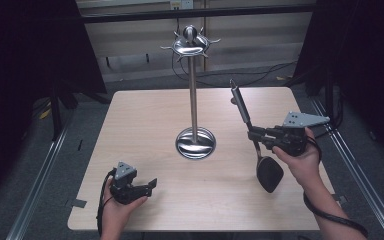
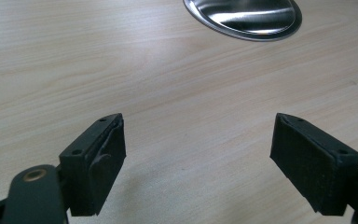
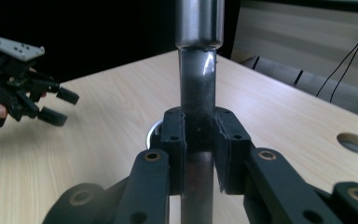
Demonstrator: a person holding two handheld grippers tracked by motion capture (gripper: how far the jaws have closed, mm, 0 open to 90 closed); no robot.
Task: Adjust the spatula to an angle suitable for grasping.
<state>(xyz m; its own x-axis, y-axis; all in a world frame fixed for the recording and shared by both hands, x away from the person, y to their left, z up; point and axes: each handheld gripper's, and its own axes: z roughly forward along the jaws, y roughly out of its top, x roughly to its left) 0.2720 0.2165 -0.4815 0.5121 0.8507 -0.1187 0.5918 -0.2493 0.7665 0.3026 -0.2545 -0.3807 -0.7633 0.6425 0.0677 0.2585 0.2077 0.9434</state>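
A black kitchen spatula [image 1: 260, 150] with a metal handle [image 1: 239, 104] hangs tilted above the table's right side, blade low and handle tip pointing up and away. My right gripper [image 1: 253, 134] is shut on its shaft, and in the right gripper view both pads [image 3: 227, 151] press the dark shaft [image 3: 196, 88]. A steel utensil stand [image 1: 194, 92] with a round base [image 1: 195, 143] and hooked top [image 1: 190, 44] rises at the table's middle. At the front left my left gripper [image 1: 153, 185] rests open on the wood with nothing between its fingers [image 2: 95, 161].
The light wooden table [image 1: 145, 115] has a round cable hole [image 3: 354, 143] near one edge. Cables lie on the floor behind the table. Dark curtains and metal rails flank both sides. The stand's base [image 2: 244, 16] lies ahead of the left gripper.
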